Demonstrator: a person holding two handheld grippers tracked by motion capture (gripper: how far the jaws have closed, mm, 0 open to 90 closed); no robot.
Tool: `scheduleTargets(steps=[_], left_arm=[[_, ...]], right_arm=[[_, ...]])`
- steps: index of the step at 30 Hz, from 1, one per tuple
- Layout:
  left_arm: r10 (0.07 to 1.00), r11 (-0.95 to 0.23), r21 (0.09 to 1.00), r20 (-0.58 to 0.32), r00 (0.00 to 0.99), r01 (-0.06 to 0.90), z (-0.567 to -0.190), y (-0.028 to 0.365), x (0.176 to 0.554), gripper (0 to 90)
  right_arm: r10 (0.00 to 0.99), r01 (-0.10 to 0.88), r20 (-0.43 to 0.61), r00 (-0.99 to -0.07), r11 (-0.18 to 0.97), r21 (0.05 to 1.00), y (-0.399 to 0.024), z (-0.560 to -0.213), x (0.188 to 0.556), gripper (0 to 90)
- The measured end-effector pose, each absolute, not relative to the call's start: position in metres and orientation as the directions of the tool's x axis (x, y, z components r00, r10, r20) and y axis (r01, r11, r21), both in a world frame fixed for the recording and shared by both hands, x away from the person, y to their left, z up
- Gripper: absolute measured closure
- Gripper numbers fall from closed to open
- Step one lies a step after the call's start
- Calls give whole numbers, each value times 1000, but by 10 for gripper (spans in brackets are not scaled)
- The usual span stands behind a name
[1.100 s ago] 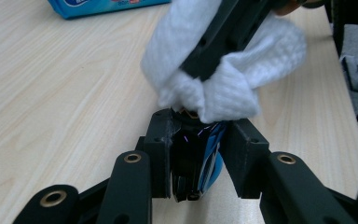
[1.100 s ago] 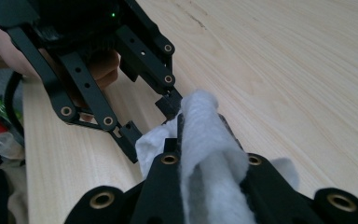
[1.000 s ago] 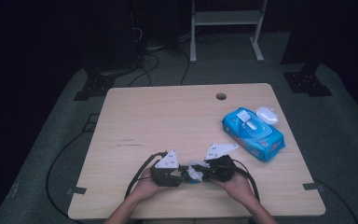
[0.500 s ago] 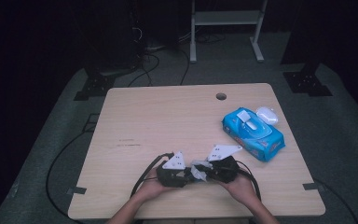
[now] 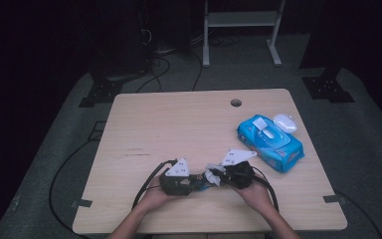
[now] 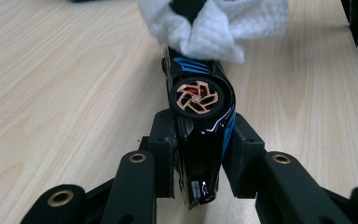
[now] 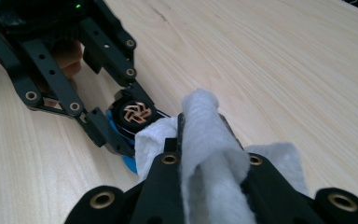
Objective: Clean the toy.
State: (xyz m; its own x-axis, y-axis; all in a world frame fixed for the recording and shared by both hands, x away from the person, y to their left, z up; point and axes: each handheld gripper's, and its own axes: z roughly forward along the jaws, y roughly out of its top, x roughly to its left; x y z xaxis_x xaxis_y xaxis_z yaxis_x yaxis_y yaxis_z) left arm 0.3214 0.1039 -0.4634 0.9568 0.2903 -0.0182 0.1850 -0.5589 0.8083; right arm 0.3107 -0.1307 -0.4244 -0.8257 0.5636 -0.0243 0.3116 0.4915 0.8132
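Observation:
Near the table's front edge, my left gripper (image 5: 195, 182) is shut on a small black and blue toy car (image 6: 200, 107), and the pads clamp its sides. The car has a copper-spoked wheel and lies on its side in the jaws. Facing it from the right, my right gripper (image 5: 216, 177) is shut on a folded white wipe (image 7: 209, 154). The wipe (image 6: 214, 28) rests against the far end of the car (image 7: 133, 114). In the right gripper view the left gripper (image 7: 103, 122) shows with a hand behind it.
A blue wipes pack (image 5: 269, 143) lies at the right of the wooden table (image 5: 179, 124), with a small white oval object (image 5: 285, 122) just behind it. A cable hole (image 5: 236, 103) sits near the far edge. Cables trail off the front.

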Motion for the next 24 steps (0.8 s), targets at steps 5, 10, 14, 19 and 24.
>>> scheduleTargets(steps=[5, 10, 14, 19, 24], left_arm=[[302, -565, 800, -26, 953, 201, -462, 103, 322, 666], [300, -570, 798, -21, 954, 197, -462, 104, 322, 668], [300, -564, 802, -24, 954, 198, -463, 105, 323, 669], [300, -565, 800, -27, 953, 201, -463, 103, 322, 668], [298, -573, 796, -20, 954, 196, -462, 103, 322, 667]], right_arm=[[525, 304, 24, -850, 454, 838, -117, -427, 306, 847], [504, 285, 7, -864, 477, 831, -110, -426, 304, 847], [575, 315, -18, -818, 474, 822, -132, -425, 311, 847], [618, 343, -11, -786, 452, 824, -148, -426, 313, 847], [540, 298, 1, -841, 464, 834, -119, -428, 303, 846]])
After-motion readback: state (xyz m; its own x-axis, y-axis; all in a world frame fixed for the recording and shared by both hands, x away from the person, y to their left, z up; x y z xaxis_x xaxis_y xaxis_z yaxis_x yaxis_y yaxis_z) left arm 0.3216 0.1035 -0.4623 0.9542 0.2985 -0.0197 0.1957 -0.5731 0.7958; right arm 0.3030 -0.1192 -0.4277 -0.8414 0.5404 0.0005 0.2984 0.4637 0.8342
